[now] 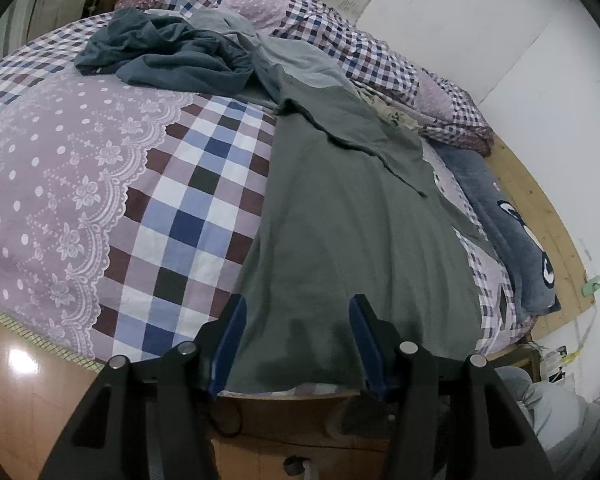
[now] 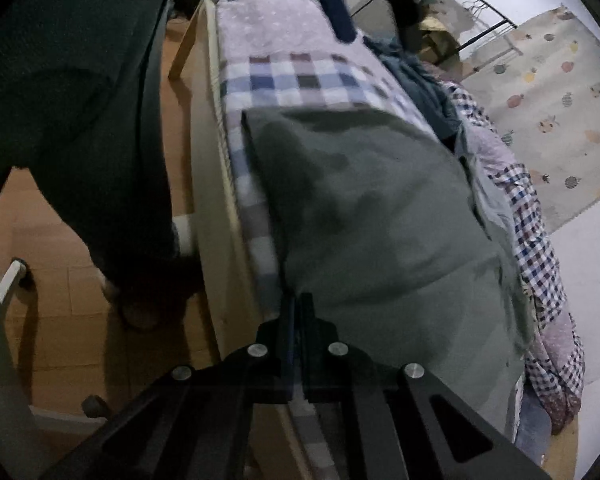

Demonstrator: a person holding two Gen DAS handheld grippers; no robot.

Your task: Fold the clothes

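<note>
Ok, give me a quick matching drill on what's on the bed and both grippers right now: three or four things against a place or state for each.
Things:
1. green garment
2. dark blue-grey garment
3. left gripper
4. right gripper

Place or state:
A. jaws shut at the near hem of the green cloth
B. crumpled at the far end of the bed
C. jaws apart over the near hem
D. spread flat along the checked bedspread

Pairs: 1-D, 2-B, 3-C, 4-A
</note>
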